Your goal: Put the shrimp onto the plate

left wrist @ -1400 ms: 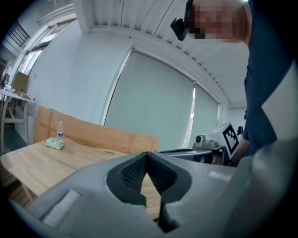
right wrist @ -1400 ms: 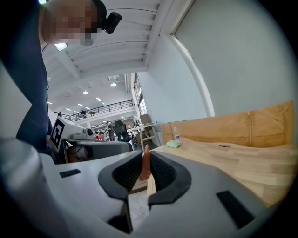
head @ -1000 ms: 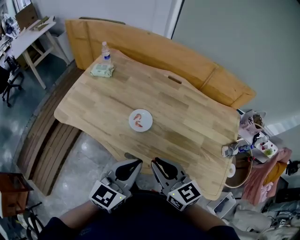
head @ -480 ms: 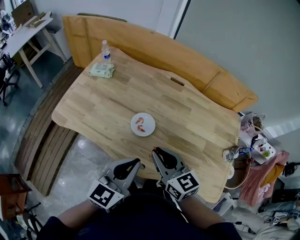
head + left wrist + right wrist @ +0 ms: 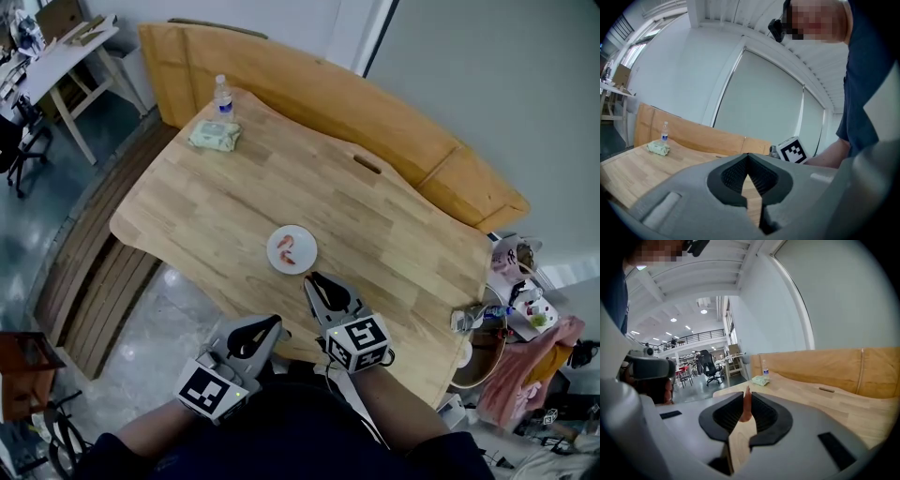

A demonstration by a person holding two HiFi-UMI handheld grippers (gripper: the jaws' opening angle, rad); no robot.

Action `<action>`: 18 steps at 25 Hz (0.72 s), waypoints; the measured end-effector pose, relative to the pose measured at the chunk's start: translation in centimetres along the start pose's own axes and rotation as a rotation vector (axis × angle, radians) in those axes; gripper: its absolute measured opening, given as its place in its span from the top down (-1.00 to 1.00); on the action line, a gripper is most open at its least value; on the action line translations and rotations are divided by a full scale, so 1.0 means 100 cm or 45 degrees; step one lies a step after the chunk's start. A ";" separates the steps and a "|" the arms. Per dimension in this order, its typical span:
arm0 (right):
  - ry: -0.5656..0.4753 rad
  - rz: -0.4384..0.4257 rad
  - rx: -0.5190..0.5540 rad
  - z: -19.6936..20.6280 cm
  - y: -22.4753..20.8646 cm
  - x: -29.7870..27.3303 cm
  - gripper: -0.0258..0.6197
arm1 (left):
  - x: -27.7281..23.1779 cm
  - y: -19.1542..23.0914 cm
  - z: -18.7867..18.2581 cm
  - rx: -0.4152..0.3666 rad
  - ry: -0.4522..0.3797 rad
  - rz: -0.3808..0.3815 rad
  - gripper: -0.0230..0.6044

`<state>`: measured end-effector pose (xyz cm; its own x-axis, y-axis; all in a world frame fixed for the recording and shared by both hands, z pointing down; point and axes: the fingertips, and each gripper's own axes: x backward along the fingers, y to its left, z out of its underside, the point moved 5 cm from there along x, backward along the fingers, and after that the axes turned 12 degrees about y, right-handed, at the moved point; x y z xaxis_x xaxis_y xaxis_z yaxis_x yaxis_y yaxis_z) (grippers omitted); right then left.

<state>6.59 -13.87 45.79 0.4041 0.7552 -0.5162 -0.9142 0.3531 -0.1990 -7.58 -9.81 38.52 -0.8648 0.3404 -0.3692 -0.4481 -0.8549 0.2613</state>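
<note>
We log the left gripper as a pale grey moulded shell, broad and rounded. Its jaws are lined with black ribbed pads set in a black collar, with pale rectangular insets to either side. The right gripper is the same build, but its insets are flat black. Each carries a white cube printed with black square markers: left cube, right cube. We note dark navy clothing with a short sleeve, and a black camera unit worn at the head.
</note>
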 end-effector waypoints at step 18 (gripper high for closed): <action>0.434 0.118 -0.089 0.084 -0.086 -0.136 0.73 | 0.012 0.036 0.010 0.094 0.010 -0.133 0.91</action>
<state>9.22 -22.53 61.51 0.2963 0.5507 -0.7804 -0.9512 0.2442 -0.1888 -10.45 -12.04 39.93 -0.8109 0.4225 -0.4049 -0.5512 -0.7839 0.2859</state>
